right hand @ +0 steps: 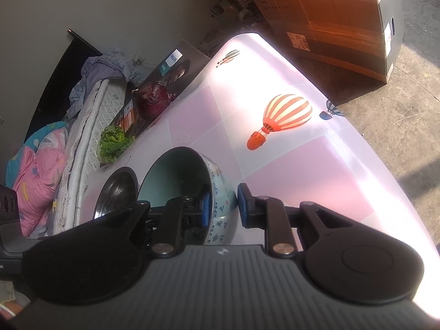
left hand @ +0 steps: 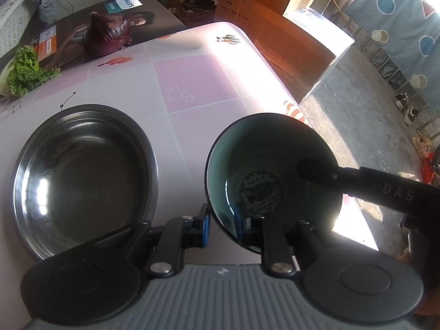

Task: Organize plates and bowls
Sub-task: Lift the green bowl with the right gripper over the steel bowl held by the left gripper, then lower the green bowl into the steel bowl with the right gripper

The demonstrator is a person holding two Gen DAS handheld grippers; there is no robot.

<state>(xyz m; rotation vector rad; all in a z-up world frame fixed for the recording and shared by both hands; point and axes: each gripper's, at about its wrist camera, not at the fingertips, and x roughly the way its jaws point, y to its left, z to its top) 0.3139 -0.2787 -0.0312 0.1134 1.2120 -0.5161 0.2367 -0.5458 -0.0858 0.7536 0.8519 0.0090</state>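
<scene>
**Both grippers straddle the tilted bowl's rim**

My left gripper [left hand: 222,227] straddles the near rim of the ceramic bowl [left hand: 275,176], one blue pad inside, one outside; whether they pinch I cannot tell. My right gripper [right hand: 222,206] straddles the bowl's opposite wall, its outer pad clearly off the wall. The bowl is tipped, its mouth facing the steel plate [left hand: 82,176], which lies flat on the table [left hand: 192,82] just beside the bowl.

The right gripper [right hand: 223,204] straddles the bowl [right hand: 192,189] wall (left pad inside, right pad just outside, a gap showing). A steel plate [right hand: 115,192] lies beside it on the table [right hand: 316,170].
</scene>
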